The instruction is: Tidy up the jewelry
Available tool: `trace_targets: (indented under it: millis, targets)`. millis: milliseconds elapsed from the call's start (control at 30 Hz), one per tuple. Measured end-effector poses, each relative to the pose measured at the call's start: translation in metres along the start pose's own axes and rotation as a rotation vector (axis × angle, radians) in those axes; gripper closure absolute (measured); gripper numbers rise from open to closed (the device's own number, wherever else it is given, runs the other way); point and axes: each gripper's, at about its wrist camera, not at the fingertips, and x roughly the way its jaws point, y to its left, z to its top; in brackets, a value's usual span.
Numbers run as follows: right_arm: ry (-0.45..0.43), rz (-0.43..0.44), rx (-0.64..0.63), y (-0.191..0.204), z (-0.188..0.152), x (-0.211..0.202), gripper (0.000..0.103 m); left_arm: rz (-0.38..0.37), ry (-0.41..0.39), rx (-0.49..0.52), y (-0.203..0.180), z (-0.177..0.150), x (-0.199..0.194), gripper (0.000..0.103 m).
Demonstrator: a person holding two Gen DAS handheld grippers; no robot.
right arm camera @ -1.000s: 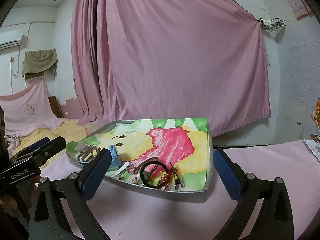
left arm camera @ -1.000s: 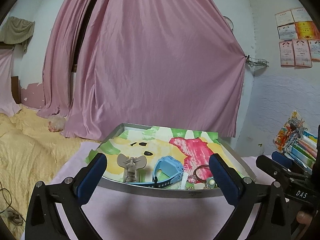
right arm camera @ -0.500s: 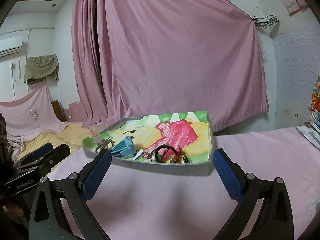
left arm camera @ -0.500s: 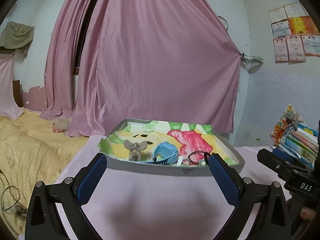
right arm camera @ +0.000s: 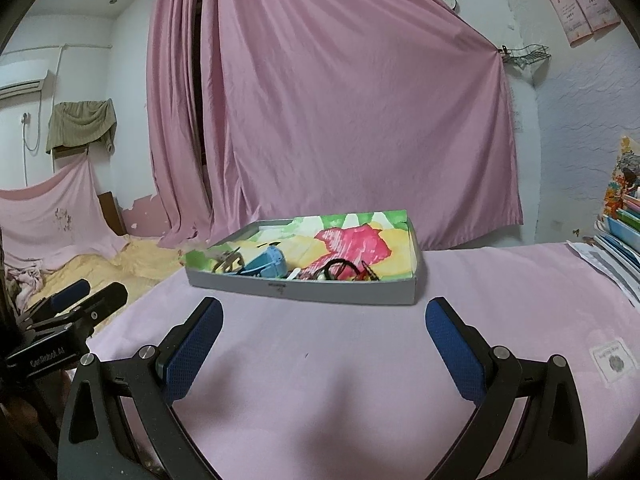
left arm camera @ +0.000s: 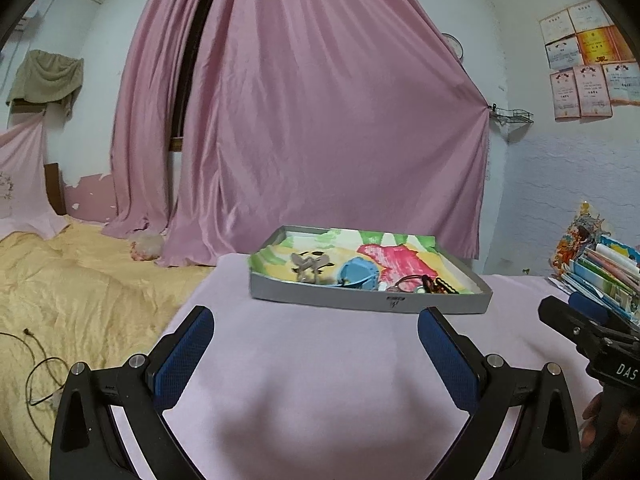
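We hold both grippers, left (left arm camera: 316,322) and right (right arm camera: 324,314), spread wide and empty, short of the tray (left arm camera: 360,300) (jewelry heaped inside).

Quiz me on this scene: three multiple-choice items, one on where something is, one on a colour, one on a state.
1. Where does the blue watch lie?
A. in the tray
B. on the bare cloth
C. between gripper fingers

2. What colour is the cloth under the tray?
A. green
B. pink
C. black

3. How do both grippers stand?
A. shut on a ring
B. shut, empty
C. open, empty

Answers: 1 A, the watch sits inside the tray walls. 2 B, pink cloth spreads around the tray. 3 C, the left gripper and right gripper both show wide gaps with nothing between the pads.
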Motion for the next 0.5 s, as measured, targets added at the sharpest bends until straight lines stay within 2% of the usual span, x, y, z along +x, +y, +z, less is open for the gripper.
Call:
trace_targets:
  millis: [300,500]
  targets:
    - [0.028,-0.004,-0.008,0.010,-0.019,-0.023,0.003,0.022,0.003,-0.009,0.015,-0.014,-0.030,0.001]
    - [-0.006,-0.016,-0.039,0.018,-0.028,-0.039,0.003,0.028,0.001,-0.014,0.019,-0.021,-0.040,0.001]
